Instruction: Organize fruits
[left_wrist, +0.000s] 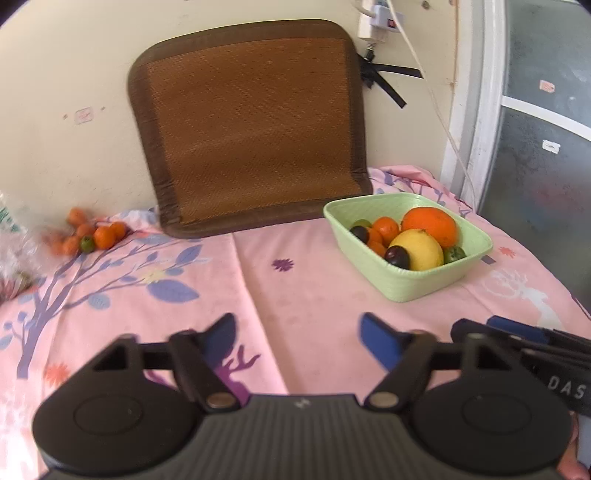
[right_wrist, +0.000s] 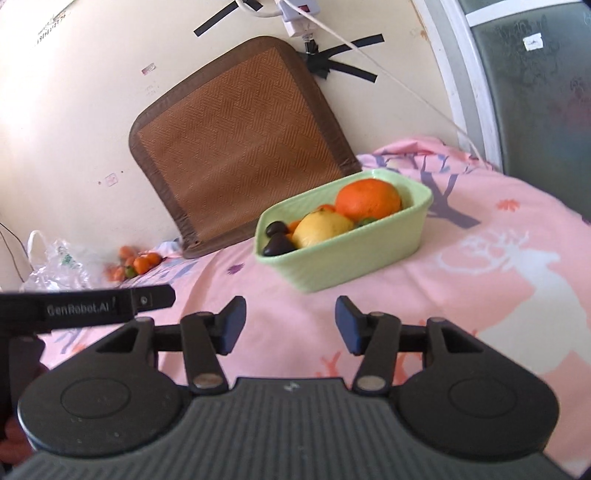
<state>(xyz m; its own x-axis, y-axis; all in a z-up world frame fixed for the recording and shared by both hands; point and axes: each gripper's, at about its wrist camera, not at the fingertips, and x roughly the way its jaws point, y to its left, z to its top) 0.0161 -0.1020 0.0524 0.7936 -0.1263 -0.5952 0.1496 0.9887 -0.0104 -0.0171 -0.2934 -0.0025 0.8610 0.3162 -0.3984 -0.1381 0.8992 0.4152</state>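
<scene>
A pale green basket (left_wrist: 413, 284) stands on the pink sheet at the right and holds a large orange (left_wrist: 430, 220), a lemon (left_wrist: 419, 249), small tangerines, dark plums and a green fruit. It also shows in the right wrist view (right_wrist: 354, 254). A loose pile of small tangerines (left_wrist: 94, 234) with one green fruit lies at the far left by the wall, also in the right wrist view (right_wrist: 138, 264). My left gripper (left_wrist: 297, 334) is open and empty above the sheet. My right gripper (right_wrist: 290, 321) is open and empty, just short of the basket.
A brown woven mat (left_wrist: 251, 122) leans on the wall behind the basket. A crumpled clear plastic bag (right_wrist: 55, 266) lies left of the tangerine pile. A power strip and cord (left_wrist: 380, 22) hang on the wall. A glass door frame (left_wrist: 476, 110) is at the right.
</scene>
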